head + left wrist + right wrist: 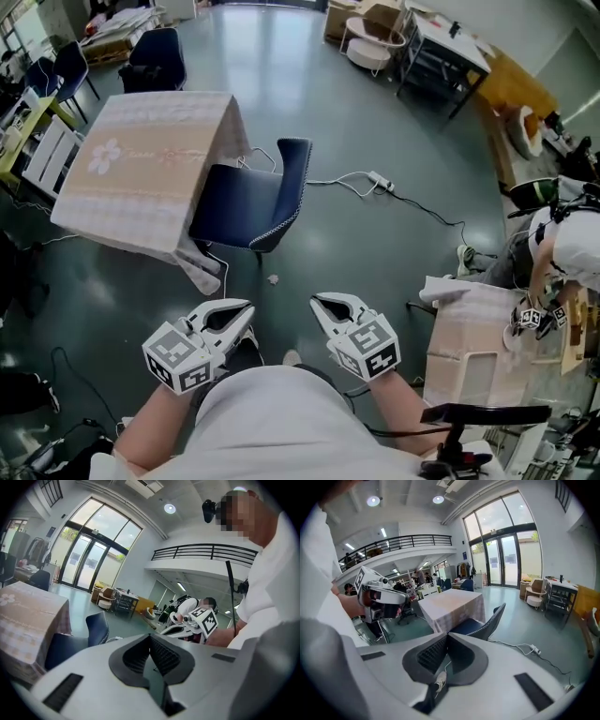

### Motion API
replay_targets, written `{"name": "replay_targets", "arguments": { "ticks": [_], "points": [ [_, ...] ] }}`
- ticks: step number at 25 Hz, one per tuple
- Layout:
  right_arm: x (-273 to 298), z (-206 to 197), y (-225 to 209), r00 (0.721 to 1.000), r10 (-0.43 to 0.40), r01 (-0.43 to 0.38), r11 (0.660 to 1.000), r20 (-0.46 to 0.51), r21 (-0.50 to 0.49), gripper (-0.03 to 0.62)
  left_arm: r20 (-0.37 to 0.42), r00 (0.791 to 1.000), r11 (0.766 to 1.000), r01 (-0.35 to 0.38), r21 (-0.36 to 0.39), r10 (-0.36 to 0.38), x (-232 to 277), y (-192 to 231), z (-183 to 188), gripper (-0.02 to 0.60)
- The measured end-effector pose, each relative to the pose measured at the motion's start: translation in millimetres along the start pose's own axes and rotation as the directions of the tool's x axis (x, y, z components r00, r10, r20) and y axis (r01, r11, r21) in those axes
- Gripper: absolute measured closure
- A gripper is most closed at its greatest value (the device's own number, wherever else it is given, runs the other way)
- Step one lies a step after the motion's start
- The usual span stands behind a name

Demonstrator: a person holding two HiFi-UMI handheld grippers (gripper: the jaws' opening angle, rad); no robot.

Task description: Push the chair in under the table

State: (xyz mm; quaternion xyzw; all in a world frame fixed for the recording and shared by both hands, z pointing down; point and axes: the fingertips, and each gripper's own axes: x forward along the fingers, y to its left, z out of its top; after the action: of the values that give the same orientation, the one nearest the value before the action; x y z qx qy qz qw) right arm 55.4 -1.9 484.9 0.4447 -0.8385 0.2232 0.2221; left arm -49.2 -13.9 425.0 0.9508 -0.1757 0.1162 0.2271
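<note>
A navy chair stands at the table covered with a pale patterned cloth, its seat partly under the table's overhang and its back toward me. Both grippers hang close to my body, well apart from the chair. My left gripper is shut with nothing in it, and so is my right gripper. The left gripper view has its own jaws closed, with the chair and table at the left. Past the closed jaws of the right gripper view are the chair and table.
A white cable with a power strip lies on the floor right of the chair. A second cloth-covered table is at my right, with a person beside it. More chairs and desks line the far side.
</note>
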Motion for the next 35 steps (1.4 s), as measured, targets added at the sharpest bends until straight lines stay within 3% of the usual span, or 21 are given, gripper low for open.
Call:
{"name": "replay_targets", "arguments": {
  "ticks": [5,10,15,21,35],
  "points": [
    [-42.5,-37.2,15.8,0.999,0.05,-0.049,0.999,0.014,-0.019,0.58,-0.003,1.0,0.999,-0.025,-0.024,0.025,5.7,-56.1,-27.7,0.571],
    [-67.7,-42.6,26.0,0.997,0.054,-0.053,0.998,0.046,-0.032,0.58,-0.033,0.998,0.999,-0.053,-0.01,0.052,-8.1,-83.2,-41.7,0.571],
    [-67.5,-23.6,45.9,0.995,0.06,-0.054,0.996,0.084,-0.073,0.58,-0.033,0.996,0.996,-0.088,0.013,0.088,-26.9,-79.9,-38.9,0.571],
    [-72.7,-26.2,53.7,0.996,0.021,-0.016,0.998,0.085,-0.066,0.582,-0.047,0.999,0.999,-0.016,0.044,0.018,-21.5,-88.0,-38.5,0.571],
    [-19.6,17.8,117.2,0.997,0.027,-0.02,0.995,0.072,-0.097,0.582,-0.032,0.999,0.999,0.025,0.021,-0.025,-89.8,-44.5,-35.1,0.571]
  ]
}}
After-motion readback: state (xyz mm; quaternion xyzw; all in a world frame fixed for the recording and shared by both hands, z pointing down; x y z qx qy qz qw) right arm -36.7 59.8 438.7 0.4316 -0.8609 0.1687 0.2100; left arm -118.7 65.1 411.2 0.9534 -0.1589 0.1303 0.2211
